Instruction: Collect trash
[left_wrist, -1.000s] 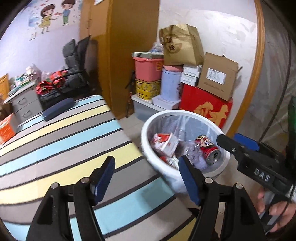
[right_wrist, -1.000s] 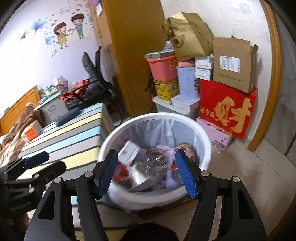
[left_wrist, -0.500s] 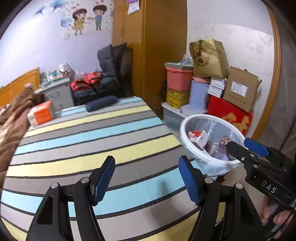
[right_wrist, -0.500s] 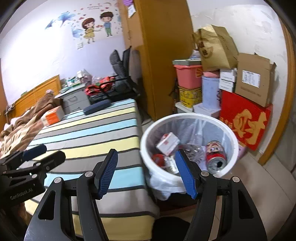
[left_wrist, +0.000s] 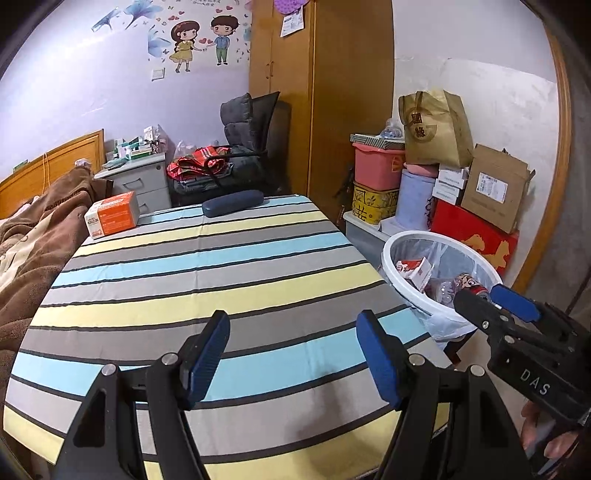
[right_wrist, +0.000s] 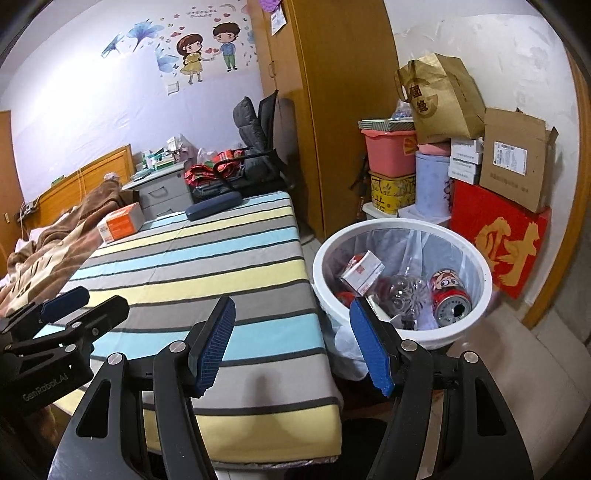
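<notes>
A white trash bin (right_wrist: 400, 225) (left_wrist: 399, 243) lined with a clear bag stands on the floor beside a striped table (left_wrist: 207, 280) (right_wrist: 207, 251). Inside it lie a red can (right_wrist: 450, 297), a crushed clear bottle (right_wrist: 404, 291) and a red-and-white carton (right_wrist: 362, 271) (left_wrist: 413, 269). My left gripper (left_wrist: 293, 349) hangs open over the striped tabletop with nothing between its blue pads. My right gripper (right_wrist: 291, 343) is open and empty too, over the table's near corner and the bin's left rim. It also shows at the right edge of the left wrist view, where a person's hand (left_wrist: 546, 439) holds it.
An orange box (left_wrist: 112, 218) (right_wrist: 122, 223) and a dark blue case (left_wrist: 232, 203) (right_wrist: 214, 205) lie at the table's far end. A brown blanket (left_wrist: 33, 236) lies left. Stacked boxes (right_wrist: 498, 225), a pink tub (right_wrist: 388, 151) and a brown paper bag (right_wrist: 441, 99) crowd the wall behind the bin.
Both views have swung left, from the bin toward the striped table. The bin has slid to the right in each view. Both grippers have stayed open and empty.
</notes>
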